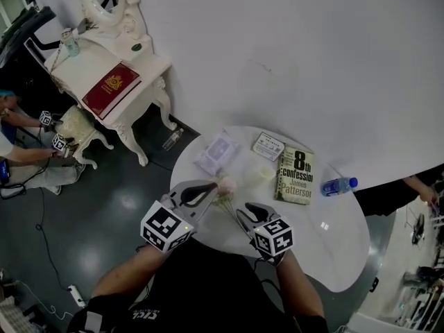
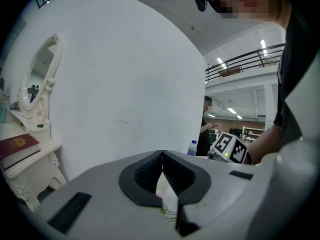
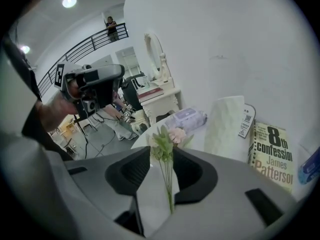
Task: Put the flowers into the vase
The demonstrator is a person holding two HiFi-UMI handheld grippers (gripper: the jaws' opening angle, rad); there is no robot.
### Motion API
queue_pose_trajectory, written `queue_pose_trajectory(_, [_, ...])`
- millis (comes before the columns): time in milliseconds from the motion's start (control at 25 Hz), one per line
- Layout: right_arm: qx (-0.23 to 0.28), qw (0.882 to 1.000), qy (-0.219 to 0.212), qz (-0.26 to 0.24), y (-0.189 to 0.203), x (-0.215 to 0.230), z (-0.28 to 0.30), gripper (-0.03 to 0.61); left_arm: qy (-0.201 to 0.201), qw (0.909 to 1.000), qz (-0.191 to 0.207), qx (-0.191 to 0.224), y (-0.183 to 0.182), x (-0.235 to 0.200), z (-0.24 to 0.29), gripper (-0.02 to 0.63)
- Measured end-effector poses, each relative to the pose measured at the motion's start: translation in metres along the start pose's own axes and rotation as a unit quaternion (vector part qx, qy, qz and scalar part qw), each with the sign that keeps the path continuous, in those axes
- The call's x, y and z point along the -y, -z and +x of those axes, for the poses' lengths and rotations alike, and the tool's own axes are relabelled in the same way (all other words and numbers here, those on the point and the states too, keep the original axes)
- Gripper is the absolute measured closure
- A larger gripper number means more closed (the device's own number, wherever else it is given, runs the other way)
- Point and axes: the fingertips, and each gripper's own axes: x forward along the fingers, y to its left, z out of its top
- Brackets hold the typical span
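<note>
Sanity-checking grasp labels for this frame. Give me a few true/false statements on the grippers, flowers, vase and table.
1. The right gripper has its jaws apart, with the stems of the flowers between them. True.
2. The flowers are already in the vase. False: they are outside it, at the right gripper, and the vase stands further back on the table.
3. The left gripper is wide open. False: its jaws are together.
4. A paperback lies on the table between the vase and the water bottle. True.
</note>
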Motion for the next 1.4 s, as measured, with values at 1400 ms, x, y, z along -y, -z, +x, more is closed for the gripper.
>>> queue_pose_trajectory(1400, [-0.098,0.995,-0.004,0.021,0.053,0.007,0.073,0.338,-0.024,0.9993,-0.025,-0.011,0.016,-0.023,-0.017,0.603])
